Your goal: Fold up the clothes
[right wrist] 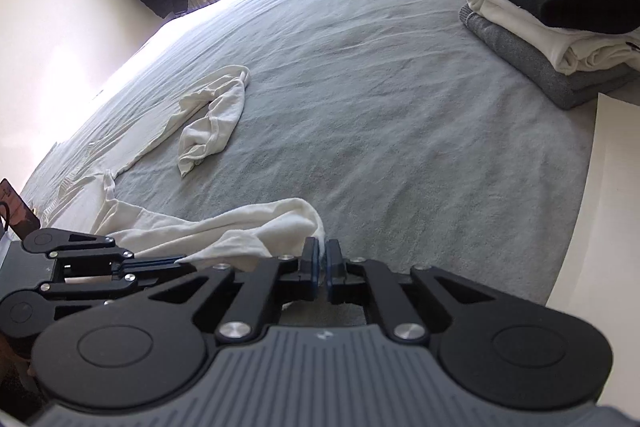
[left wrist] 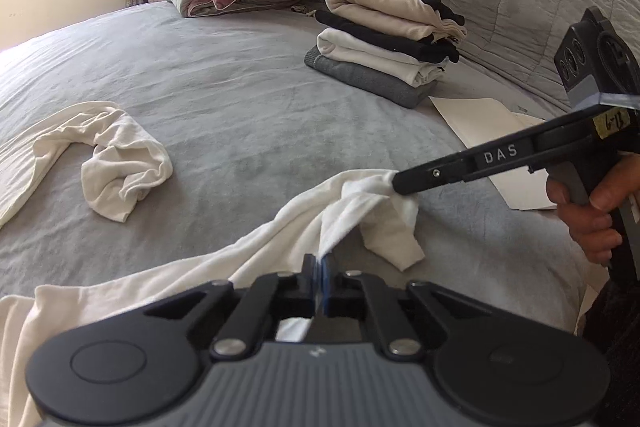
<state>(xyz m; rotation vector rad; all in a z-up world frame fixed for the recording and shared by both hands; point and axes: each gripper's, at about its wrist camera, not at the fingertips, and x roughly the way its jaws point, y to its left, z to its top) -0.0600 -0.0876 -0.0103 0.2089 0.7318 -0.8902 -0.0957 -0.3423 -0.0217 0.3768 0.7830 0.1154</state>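
- White cotton long-sleeved garment [left wrist: 168, 283] sprawled on grey bed [left wrist: 240, 115], one end pinched by left gripper [left wrist: 320, 263] and right gripper [left wrist: 400, 183].
- Both clamped shut on cloth, likely for spreading before folding.
- Folded clothes stack [left wrist: 384, 43] waiting nearby.

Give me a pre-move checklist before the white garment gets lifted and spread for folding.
1. Left hand-held gripper shut on the white garment: ok, cloth is pinched between its pads.
2. Right hand-held gripper shut on the same garment: ok, a bunched end is clamped at its tip.
3. Far sleeve free to follow: ok, it lies loose and crumpled on the grey bedspread.
4. Folded stack out of the way: ok, it sits apart near the headboard side.
5. White sheet of paper clear of the cloth: cannot tell, it lies close beside the right hand-held gripper.
6. Garment untwisted: not ok, it is bunched between the grips.
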